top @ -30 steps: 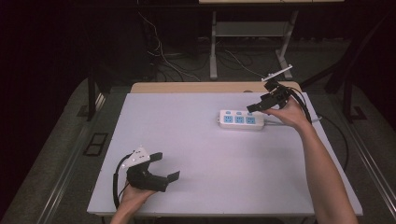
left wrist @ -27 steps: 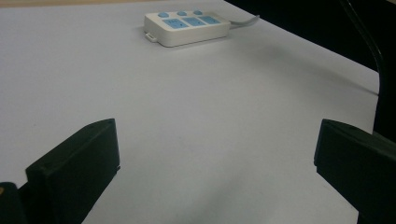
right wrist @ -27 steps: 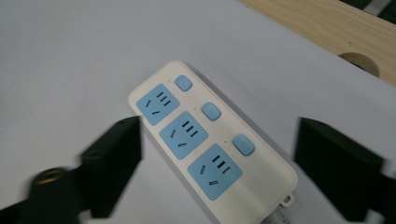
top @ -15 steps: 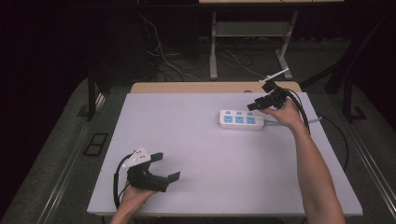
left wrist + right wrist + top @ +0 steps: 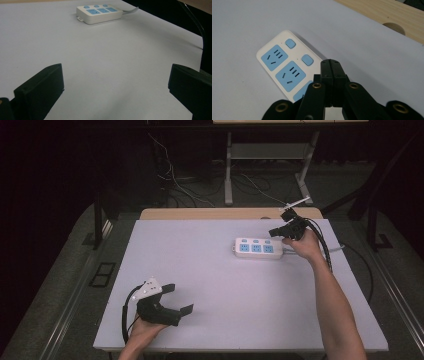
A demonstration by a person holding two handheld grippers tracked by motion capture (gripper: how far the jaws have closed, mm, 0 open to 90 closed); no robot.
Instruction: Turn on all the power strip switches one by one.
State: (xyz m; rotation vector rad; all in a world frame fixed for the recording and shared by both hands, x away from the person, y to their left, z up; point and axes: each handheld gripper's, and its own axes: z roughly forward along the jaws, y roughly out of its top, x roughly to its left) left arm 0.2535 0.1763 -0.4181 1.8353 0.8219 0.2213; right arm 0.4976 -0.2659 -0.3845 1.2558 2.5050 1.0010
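I see a white power strip (image 5: 258, 248) with three light-blue socket faces and three small light-blue buttons (image 5: 291, 43), each socket marked with dark slots, lying on a pale grey-white table (image 5: 250, 305) whose far edge shows a strip of light wood (image 5: 387, 15). My right gripper (image 5: 278, 231) is matt black with brass-coloured screws, and my left gripper (image 5: 176, 300) is black too, with a white plate on top and a black cable; the strip's cord (image 5: 131, 10) is white, and the floor (image 5: 65, 285) around is dark grey
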